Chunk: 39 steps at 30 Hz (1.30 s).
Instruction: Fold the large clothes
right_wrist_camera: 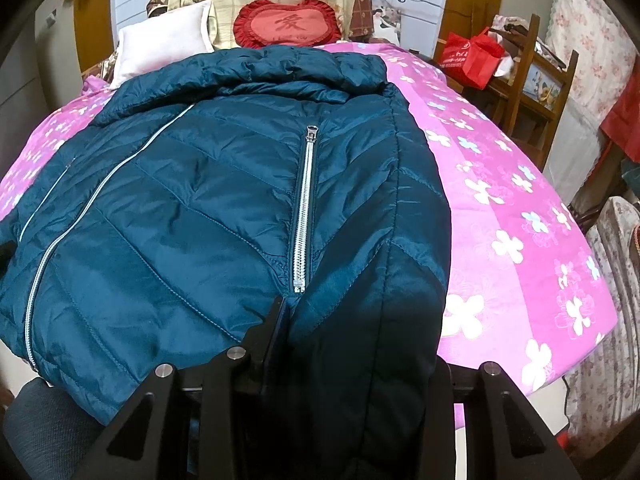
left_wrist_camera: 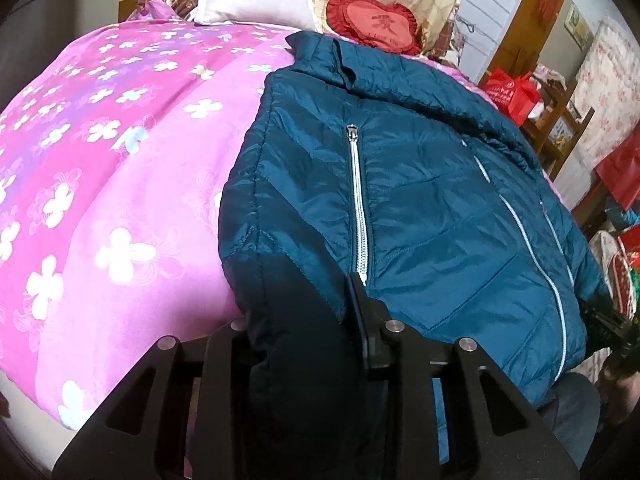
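While the jacket (left_wrist_camera: pixel 420 200) lies along the bed's (left_wrist_camera: pixel 120 160) near edge, both grippers (left_wrist_camera: pixel 304 320) (right_wrist_camera: pixel 352 332) pinch its hem corners, probably for folding.

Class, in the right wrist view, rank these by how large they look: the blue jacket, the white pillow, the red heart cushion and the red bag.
1. Jacket, by far the largest, though it is also nearest the camera.
2. Pillow and heart cushion: they look much alike, so no ranking between them.
3. Bag, slightly smaller, but farther off, so unsure.
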Available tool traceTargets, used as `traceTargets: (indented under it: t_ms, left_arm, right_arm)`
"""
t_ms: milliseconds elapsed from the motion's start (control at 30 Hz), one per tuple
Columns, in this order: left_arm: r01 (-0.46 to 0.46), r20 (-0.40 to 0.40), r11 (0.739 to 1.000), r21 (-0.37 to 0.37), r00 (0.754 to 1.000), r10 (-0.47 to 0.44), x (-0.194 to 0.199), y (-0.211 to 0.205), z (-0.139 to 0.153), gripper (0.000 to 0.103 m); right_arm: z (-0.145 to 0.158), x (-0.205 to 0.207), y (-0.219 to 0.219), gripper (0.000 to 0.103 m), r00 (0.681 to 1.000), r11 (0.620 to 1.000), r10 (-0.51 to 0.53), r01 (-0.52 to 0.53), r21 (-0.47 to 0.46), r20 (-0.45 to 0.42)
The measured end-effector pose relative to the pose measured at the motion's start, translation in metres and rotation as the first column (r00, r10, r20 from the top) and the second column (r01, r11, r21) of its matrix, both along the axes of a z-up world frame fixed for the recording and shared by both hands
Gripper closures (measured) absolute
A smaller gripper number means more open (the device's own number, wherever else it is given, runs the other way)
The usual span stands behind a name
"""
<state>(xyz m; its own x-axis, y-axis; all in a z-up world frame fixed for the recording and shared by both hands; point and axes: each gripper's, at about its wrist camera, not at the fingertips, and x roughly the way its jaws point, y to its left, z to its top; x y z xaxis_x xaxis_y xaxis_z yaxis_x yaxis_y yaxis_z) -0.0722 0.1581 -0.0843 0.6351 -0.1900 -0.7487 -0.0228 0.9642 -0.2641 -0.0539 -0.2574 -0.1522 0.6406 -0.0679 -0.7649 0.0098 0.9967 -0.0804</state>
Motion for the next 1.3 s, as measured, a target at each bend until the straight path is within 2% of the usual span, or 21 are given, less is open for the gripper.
traceTargets:
  t_ms: [67,167,200,233,267,400,533,633,800,933,1033,1200,1300]
  left_arm:
    - [-0.002,0.011,1.0,-0.023,1.0,0.003,-0.001,0.001,-0.001,0.069]
    - [0.006,-0.003,1.0,-0.016,1.0,-0.006,0.001,0.0,0.0,0.07]
    - [-0.003,-0.016,1.0,0.002,1.0,0.003,0.003,0.001,0.002,0.082]
    - [-0.008,-0.022,1.0,-0.007,1.0,0.008,0.004,0.004,0.003,0.089]
    - [-0.007,-0.019,1.0,-0.03,1.0,0.007,0.003,0.006,0.007,0.09]
    - [-0.019,0.044,1.0,-0.02,0.999,0.02,-0.006,0.009,0.028,0.093]
    - [-0.041,0.09,0.998,-0.051,0.995,0.045,-0.013,0.019,0.047,0.093]
    - [-0.06,0.119,0.993,-0.103,0.99,0.072,-0.021,0.034,0.065,0.093]
    - [-0.046,0.199,0.99,-0.131,0.977,0.072,-0.043,0.05,0.1,0.093]
    - [-0.047,0.257,0.99,-0.136,0.963,0.081,-0.068,0.056,0.121,0.094]
    - [-0.048,0.314,0.988,-0.144,0.945,0.091,-0.09,0.065,0.137,0.094]
    - [-0.035,0.396,0.983,-0.179,0.912,0.104,-0.117,0.078,0.163,0.094]
    - [-0.027,0.448,0.985,-0.17,0.888,0.102,-0.125,0.078,0.176,0.094]
  right_arm:
    - [0.0,0.0,-0.001,0.065,1.0,1.0,-0.001,0.001,0.007,0.002]
    - [0.003,-0.001,-0.007,0.072,1.0,0.998,-0.009,0.008,0.055,0.014]
    - [0.006,-0.003,-0.01,0.077,0.999,0.997,-0.012,0.01,0.083,0.032]
    - [0.011,-0.006,-0.015,0.08,0.998,0.993,-0.016,0.009,0.117,0.059]
    - [0.015,-0.008,-0.019,0.084,0.996,0.99,-0.02,0.009,0.143,0.082]
    - [0.036,-0.027,-0.033,0.09,0.976,0.973,-0.046,-0.004,0.23,0.212]
    - [0.05,-0.045,-0.026,0.09,0.952,0.98,-0.042,-0.02,0.199,0.303]
    - [0.064,-0.063,-0.024,0.09,0.924,0.978,-0.046,-0.036,0.206,0.379]
    - [0.08,-0.089,-0.024,0.09,0.913,0.972,-0.07,-0.028,0.233,0.402]
    - [0.094,-0.112,-0.018,0.091,0.894,0.982,-0.068,-0.019,0.188,0.443]
    - [0.108,-0.13,-0.012,0.091,0.874,0.988,-0.054,-0.023,0.152,0.483]
    - [0.138,-0.16,-0.006,0.091,0.839,0.987,-0.041,-0.05,0.151,0.543]
    - [0.157,-0.17,-0.003,0.091,0.811,0.99,-0.031,-0.055,0.13,0.584]
